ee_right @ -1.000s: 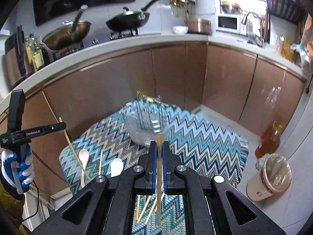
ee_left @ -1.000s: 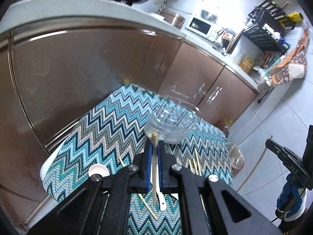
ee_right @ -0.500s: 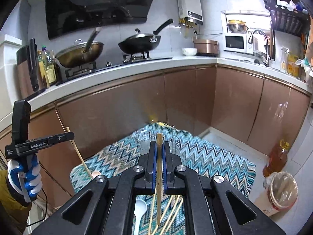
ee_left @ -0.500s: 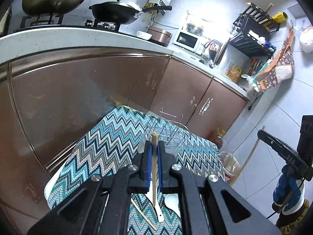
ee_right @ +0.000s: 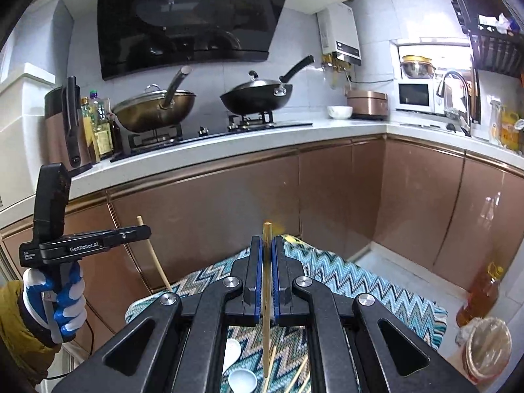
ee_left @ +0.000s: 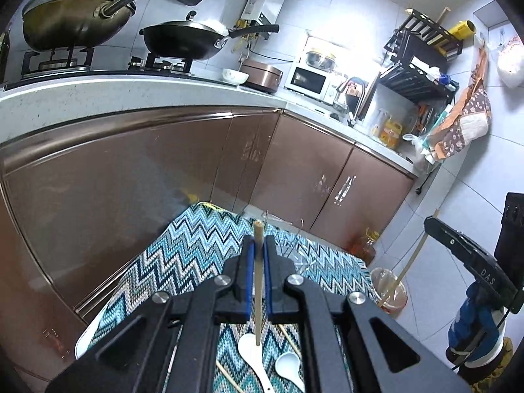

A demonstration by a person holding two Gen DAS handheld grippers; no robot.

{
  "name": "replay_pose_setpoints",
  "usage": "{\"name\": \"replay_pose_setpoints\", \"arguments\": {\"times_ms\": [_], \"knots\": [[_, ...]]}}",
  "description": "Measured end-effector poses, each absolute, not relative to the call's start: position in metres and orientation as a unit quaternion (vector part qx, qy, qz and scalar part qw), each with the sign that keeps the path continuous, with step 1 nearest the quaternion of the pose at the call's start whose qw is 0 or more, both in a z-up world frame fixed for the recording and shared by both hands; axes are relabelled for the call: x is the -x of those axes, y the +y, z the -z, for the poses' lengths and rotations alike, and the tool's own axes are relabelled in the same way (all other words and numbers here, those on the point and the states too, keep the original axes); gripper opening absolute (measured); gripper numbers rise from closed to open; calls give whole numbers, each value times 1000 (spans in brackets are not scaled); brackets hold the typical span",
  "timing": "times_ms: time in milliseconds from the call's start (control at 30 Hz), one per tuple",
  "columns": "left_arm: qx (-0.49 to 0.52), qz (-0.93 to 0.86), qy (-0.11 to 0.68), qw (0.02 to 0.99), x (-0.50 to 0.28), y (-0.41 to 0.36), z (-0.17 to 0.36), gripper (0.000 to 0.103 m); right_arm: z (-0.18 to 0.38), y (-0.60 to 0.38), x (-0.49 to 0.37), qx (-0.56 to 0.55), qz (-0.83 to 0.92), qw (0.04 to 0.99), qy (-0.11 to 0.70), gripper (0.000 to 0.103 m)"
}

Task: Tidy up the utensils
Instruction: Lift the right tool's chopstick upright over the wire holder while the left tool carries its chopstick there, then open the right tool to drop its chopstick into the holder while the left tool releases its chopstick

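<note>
1. While the left gripper [ee_left: 257, 245] is clamped on it, one wooden chopstick [ee_left: 258, 281] stands nearly upright between the two blue-lined fingers [ee_left: 250, 278], its blunt top above the fingertips and its lower end hanging over the table.
2. The right gripper [ee_right: 267, 249] is closed on a second chopstick [ee_right: 267, 298] in the same way, held upright between its blue pads [ee_right: 259, 278].
3. In the right wrist view, the left gripper [ee_right: 131, 234] appears at the left, held in a blue-and-white gloved hand [ee_right: 55, 301], with its chopstick [ee_right: 152, 255] slanting down from it.
4. In the left wrist view, the right gripper [ee_left: 458, 249] appears at the right edge, with its chopstick [ee_left: 409, 258] hanging below it.
5. Below the grippers, two white spoons [ee_left: 252, 357] and loose chopsticks [ee_left: 290, 339] lie on the zigzag-patterned tablecloth [ee_left: 183, 249].
6. A clear wire-framed holder [ee_left: 294, 245] stands on the cloth just beyond the left gripper's fingertips.
7. Beyond the table are brown cabinet fronts [ee_right: 327, 190], a counter with two woks [ee_right: 255, 98] on a hob, and a bin [ee_right: 488, 347] on the floor at the right.
</note>
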State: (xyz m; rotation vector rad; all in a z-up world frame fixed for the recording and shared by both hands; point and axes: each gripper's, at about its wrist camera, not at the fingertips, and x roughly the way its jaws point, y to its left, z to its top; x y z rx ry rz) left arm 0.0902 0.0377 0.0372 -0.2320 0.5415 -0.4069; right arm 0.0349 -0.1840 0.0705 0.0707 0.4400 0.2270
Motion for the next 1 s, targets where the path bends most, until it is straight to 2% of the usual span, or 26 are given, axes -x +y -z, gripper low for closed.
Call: {"name": "replay_pose_setpoints", "arguments": {"times_ms": [600,767,1000], "knots": [[149,191,181,953,-152,9,-81,5,-98,-191,-100,-54,-126,982,129,5],[130,188,191,955,-180,-19,-67,5,-91,-192,-124,-44,-108,987,113,5],[102,175,230,952,-212,-44,-24,5,-43,-195,-167,-51,-87,986,133,5]]}}
